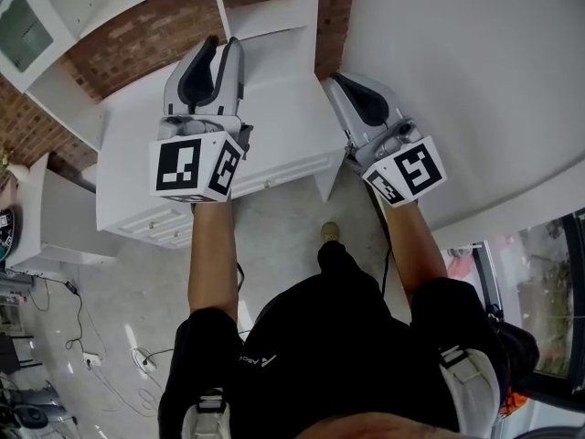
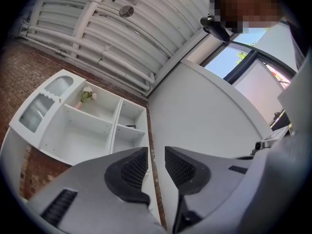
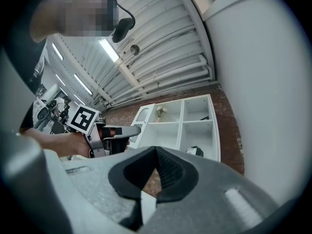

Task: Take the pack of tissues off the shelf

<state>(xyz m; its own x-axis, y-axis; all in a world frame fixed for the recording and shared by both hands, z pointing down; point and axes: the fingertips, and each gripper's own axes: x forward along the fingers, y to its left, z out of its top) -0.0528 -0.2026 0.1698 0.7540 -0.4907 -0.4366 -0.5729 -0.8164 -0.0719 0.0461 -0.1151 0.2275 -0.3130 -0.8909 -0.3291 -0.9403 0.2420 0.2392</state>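
Two grippers raised toward a white shelf (image 3: pixel 181 123) on a brick wall (image 3: pixel 231 130).
The left gripper (image 2: pixel 156 155) is held with its jaws slightly spread and nothing between them. The right gripper (image 3: pixel 156 152) is held with its jaws pressed together, empty. A dark-and-white pack (image 3: pixel 195 151), likely the tissues, is seen just above the right jaws in a lower compartment, with flowers (image 3: pixel 160 111) higher left. A white wall (image 3: pixel 273 82) is seen to their right.

You see the pack of tissues (image 3: pixel 195 151), small, dark and white, resting in the white shelf's (image 3: pixel 181 130) lower right compartment.
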